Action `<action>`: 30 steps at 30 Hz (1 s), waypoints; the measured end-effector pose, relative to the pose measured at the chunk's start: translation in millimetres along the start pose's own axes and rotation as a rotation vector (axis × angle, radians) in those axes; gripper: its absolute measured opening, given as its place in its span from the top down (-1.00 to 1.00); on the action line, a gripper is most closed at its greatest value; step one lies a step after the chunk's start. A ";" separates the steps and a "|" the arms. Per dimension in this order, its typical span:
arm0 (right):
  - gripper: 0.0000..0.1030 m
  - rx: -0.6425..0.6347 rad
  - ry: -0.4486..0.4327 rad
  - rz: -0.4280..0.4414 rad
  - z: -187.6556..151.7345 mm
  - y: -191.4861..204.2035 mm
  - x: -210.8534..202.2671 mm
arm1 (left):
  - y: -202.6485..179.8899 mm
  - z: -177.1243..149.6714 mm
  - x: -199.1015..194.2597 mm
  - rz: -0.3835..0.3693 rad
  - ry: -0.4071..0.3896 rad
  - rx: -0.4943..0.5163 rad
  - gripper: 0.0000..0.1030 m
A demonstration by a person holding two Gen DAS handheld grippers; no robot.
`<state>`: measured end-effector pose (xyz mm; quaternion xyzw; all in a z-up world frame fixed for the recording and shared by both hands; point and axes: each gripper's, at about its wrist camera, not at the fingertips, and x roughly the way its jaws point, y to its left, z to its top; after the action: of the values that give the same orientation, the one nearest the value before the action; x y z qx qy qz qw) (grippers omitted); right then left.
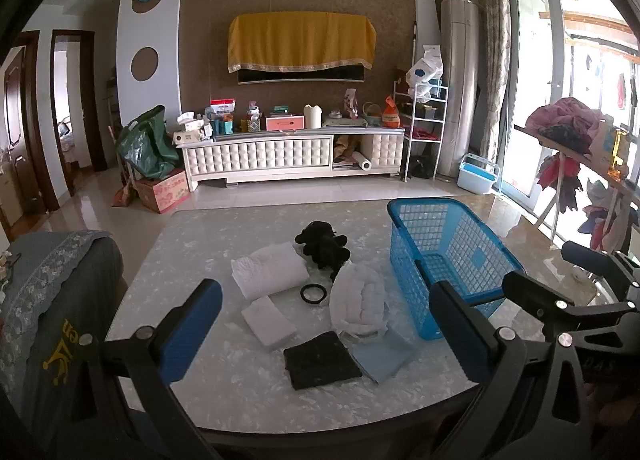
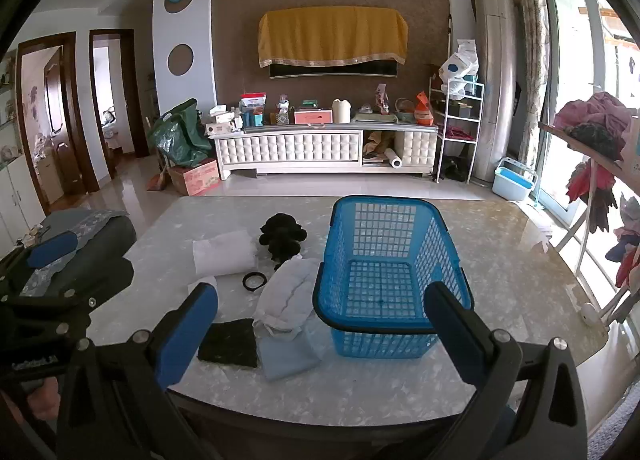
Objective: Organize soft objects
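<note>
**Soft goods wait beside an empty basket**

On the marble-look table (image 1: 192, 244), left of the blue basket (image 1: 448, 256), lie a folded white towel (image 1: 270, 270), a black plush toy (image 1: 322, 244), a black ring (image 1: 313, 294), a rolled white cloth (image 1: 360, 302), a black cloth (image 1: 320, 360) and a pale blue cloth (image 1: 384, 356). Nothing blocks the basket. Both the left gripper (image 1: 320, 332) and right gripper (image 2: 320, 328) hover spread wide, holding nothing, short of the pile.
</note>
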<state>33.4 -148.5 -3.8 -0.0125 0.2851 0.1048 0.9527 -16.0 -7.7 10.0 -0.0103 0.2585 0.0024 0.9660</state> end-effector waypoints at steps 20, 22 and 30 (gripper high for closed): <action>-1.00 -0.005 -0.010 0.003 -1.4 2.8 -2.3 | -2.3 -3.0 0.2 -0.005 -0.001 -0.007 -1.00; -1.00 -0.005 -0.006 0.005 -1.8 3.6 -2.2 | -1.9 -4.0 -0.1 -0.001 -0.002 -0.007 -1.00; -1.00 -0.008 -0.003 0.010 -3.3 6.9 -2.7 | 0.9 -6.5 1.7 -0.001 0.013 -0.012 -1.00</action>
<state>27.9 -142.6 -4.8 -0.0146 0.2835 0.1105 0.9525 -17.8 -6.9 3.5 -0.0164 0.2647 0.0033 0.9642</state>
